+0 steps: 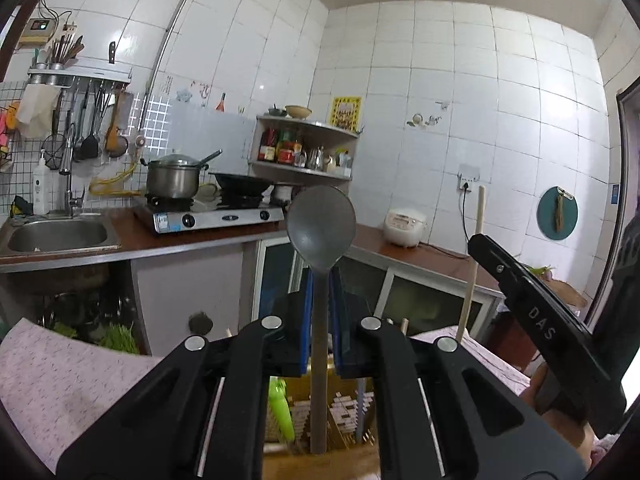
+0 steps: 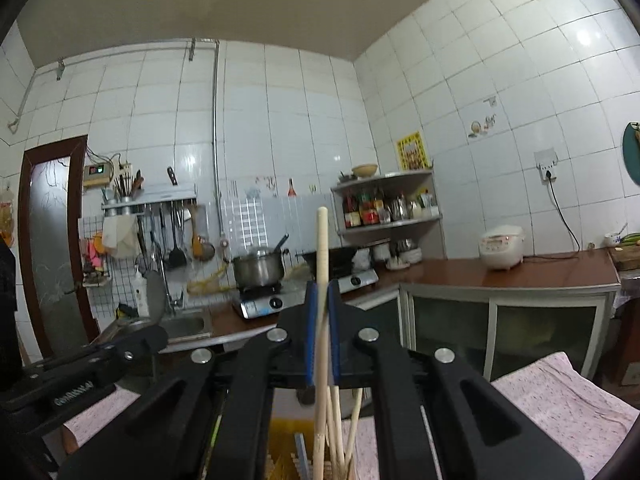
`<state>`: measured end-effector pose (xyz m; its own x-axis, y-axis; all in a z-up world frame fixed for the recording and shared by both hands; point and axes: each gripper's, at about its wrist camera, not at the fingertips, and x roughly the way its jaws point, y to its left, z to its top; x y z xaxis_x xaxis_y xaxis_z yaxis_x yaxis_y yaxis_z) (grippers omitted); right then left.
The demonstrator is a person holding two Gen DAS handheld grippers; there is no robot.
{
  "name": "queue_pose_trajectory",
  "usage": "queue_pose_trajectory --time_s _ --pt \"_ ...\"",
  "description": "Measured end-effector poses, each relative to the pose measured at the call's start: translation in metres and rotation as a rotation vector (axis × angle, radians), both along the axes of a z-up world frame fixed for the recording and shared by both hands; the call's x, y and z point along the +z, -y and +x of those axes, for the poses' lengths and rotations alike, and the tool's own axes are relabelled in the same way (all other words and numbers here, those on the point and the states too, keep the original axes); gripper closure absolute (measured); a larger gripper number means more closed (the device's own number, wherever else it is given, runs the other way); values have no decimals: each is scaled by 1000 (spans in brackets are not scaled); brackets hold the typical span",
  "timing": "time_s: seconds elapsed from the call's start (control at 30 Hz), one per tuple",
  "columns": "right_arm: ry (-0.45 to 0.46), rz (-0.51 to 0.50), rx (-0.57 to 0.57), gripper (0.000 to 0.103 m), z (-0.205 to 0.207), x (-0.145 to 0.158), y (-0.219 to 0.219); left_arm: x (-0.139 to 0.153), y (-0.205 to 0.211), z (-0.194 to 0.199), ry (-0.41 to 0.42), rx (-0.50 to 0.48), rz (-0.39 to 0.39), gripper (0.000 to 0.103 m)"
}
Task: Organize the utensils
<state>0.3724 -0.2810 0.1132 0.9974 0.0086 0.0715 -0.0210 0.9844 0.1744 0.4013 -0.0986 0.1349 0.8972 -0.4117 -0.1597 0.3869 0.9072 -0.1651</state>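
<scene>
White-tiled kitchen behind; left tongs clamp upright grey spoon; right tongs clamp pale wooden stick.

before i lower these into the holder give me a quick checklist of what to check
1. Left tool shut on the grey spoon: ok, handle sits between the blue pads.
2. Spoon upright, bowl up: ok.
3. Right tool shut on the wooden stick: ok.
4. Stick upright: ok, slight tilt.
5. Yellow holder below both: ok, other utensils already stand in it.
6. Free slot for each end: cannot tell, tools hide the holder's top.
</scene>
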Motion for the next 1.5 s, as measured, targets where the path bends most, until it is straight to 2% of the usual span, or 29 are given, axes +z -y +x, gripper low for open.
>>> queue_pose_trajectory --time_s 0.3,0.47,0.6,0.8,0.9,1.0,1.03,1.07,1.1,1.13,1.17,1.23,1.5 --pt "25 -44 -1 97 18 -30 -8 -45 -4 25 1 -22 -25 96" --pt "15 -65 13 97 21 -46 -13 -61 -2 22 46 -15 0 96" --pt "-6 -79 22 97 19 -59 -16 -75 -5 22 18 -16 2 96" --pt "-64 -70 48 97 17 -78 -14 -86 -5 14 -3 -18 25 96" --pt "-126 -52 75 96 19 -86 -11 -88 -4 8 -31 -23 30 96" --pt "-189 -83 90 95 18 -89 -13 -84 -9 4 -76 -25 34 95" --pt "-208 -86 92 95 17 -88 -13 -80 -11 2 -85 -24 32 92" --pt "-217 -85 92 86 16 -88 -12 -78 -13 -1 -90 -23 30 90" --pt "-229 -80 85 65 12 -85 -9 -73 -15 -5 -96 -19 27 84" --pt "-228 -75 75 56 8 -83 -7 -65 -20 -13 -95 -8 20 70" --pt "-217 -72 63 50 1 -81 -5 -59 -23 -20 -87 2 18 62" --pt "-210 -88 46 50 -11 -76 -3 -49 -30 -38 -60 31 20 37" --pt "-217 -129 29 31 -69 -65 -6 -27 -68 -108 -18 148 27 7"
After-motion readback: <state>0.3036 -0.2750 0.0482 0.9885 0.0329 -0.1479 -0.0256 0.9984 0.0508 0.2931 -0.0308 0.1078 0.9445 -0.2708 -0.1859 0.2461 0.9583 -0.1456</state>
